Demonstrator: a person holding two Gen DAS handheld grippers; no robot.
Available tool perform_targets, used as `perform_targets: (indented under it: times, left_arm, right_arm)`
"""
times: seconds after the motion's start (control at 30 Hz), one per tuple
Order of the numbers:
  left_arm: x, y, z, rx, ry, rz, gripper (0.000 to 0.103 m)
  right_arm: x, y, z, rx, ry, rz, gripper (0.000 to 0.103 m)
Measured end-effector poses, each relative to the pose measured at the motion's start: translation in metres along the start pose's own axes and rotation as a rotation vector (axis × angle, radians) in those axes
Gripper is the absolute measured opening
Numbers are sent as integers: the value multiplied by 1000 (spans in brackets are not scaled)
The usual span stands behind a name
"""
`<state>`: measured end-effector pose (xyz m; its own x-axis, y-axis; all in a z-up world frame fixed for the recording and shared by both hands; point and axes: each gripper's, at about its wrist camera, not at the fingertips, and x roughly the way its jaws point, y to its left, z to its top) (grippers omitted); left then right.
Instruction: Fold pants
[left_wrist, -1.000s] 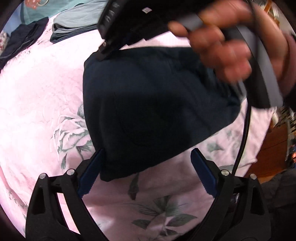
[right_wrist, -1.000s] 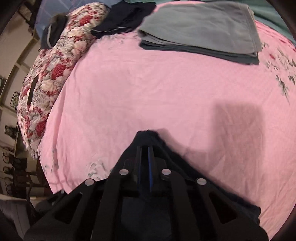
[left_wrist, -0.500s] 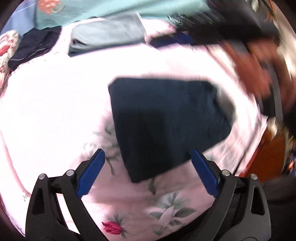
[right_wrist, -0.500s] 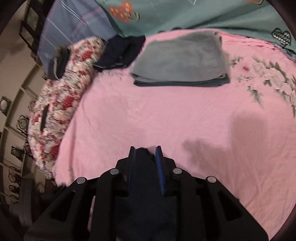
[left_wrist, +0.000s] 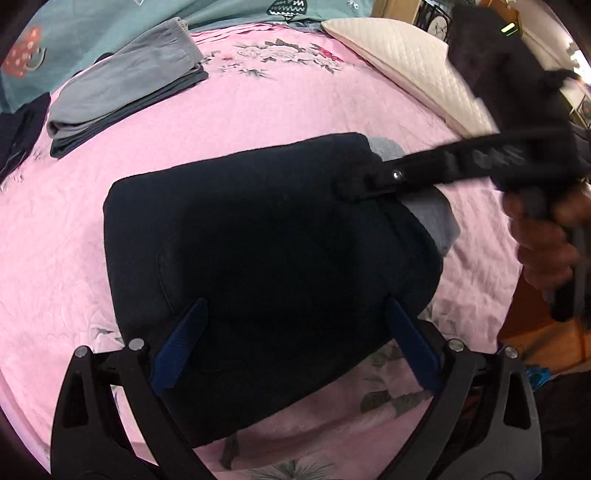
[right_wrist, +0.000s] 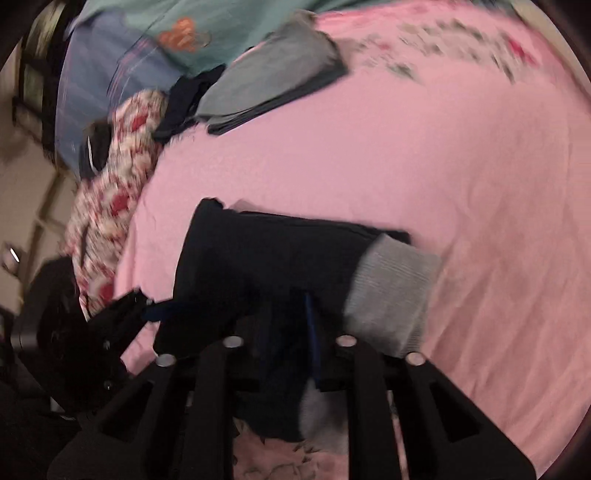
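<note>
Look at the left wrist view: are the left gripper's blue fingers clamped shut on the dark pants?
No. The left gripper is wide open, fingers apart over the dark pants.

Grippers you hold: two, left gripper (left_wrist: 295, 343) and right gripper (right_wrist: 288, 325).
Navy pants (left_wrist: 258, 258) before you: one.
Folded grey garments (left_wrist: 122, 85): one stack.
Dark garments (left_wrist: 22, 125): one heap.
Pillows: two, cream pillow (left_wrist: 402, 55) and floral pillow (right_wrist: 110, 192).

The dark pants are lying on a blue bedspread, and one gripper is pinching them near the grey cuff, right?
Not quite. The bedspread is pink, not blue, as the left wrist view shows. The rest holds: the dark pants lie on it, and the right gripper pinches them near the grey cuff.
</note>
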<state>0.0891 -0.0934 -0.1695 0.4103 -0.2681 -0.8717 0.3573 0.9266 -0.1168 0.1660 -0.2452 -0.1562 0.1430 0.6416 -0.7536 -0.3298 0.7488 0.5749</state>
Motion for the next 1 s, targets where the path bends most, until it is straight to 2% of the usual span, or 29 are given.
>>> perform_targets:
  times: [0.03, 0.07, 0.13, 0.2, 0.3, 0.37, 0.4, 0.43, 0.5, 0.53, 0.6, 0.63, 0.73, 0.9, 0.93, 1.0]
  left_arm:
    - [1, -2, -1, 12, -1, 6, 98]
    - [1, -4, -1, 23, -3, 14, 98]
    - [-4, -3, 1, 26, 4, 16, 98]
    - [-14, 1, 9, -12, 10, 2, 97]
    - [-34, 4, 21, -58, -56, -16, 96]
    - [-34, -1, 28, -43, -62, -20, 97]
    - [-29, -5, 31, -31, -52, -26, 97]
    - [-23, -8, 31, -22, -38, -30, 97]
    - [5, -16, 24, 10, 56, -33, 97]
    - [15, -20, 20, 40, 67, 8, 99]
    - [15, -29, 16, 83, 44, 58, 99]
    - [12, -29, 17, 78, 47, 56, 99]
    - [12, -22, 22, 46, 66, 29, 99]
    - [18, -23, 24, 43, 66, 54, 99]
    - [18, -23, 23, 41, 66, 54, 99]
    - [18, -24, 24, 40, 68, 58, 99]
  right_arm:
    - [0, -15, -1, 65, -3, 42, 0]
    - [-1, -26, -3, 131, -7, 103, 0]
    - [-10, -24, -4, 161, -19, 134, 1]
    - [-26, -9, -2, 117, -56, 148, 10]
    - [-42, -4, 9, 119, -133, 190, 19]
    - [-36, -18, 17, 161, -139, 106, 20]
    - [-27, -27, 20, 180, -121, 48, 16]
    - [-17, -36, 20, 194, -105, 27, 12]
    - [-14, -47, 19, 230, -117, 69, 11]
    - [-17, -46, 19, 239, -114, 73, 11]
    - [-32, -38, 19, 225, -134, 40, 22]
    - [-42, -32, 17, 203, -154, 36, 23]
    - [-67, -19, 4, 142, -170, 123, 23]
    - [-73, 3, -32, 6, -94, 156, 23]
    - [-69, 0, -40, 12, -73, 142, 23]
    - [-51, -8, -56, 13, 1, 52, 21]
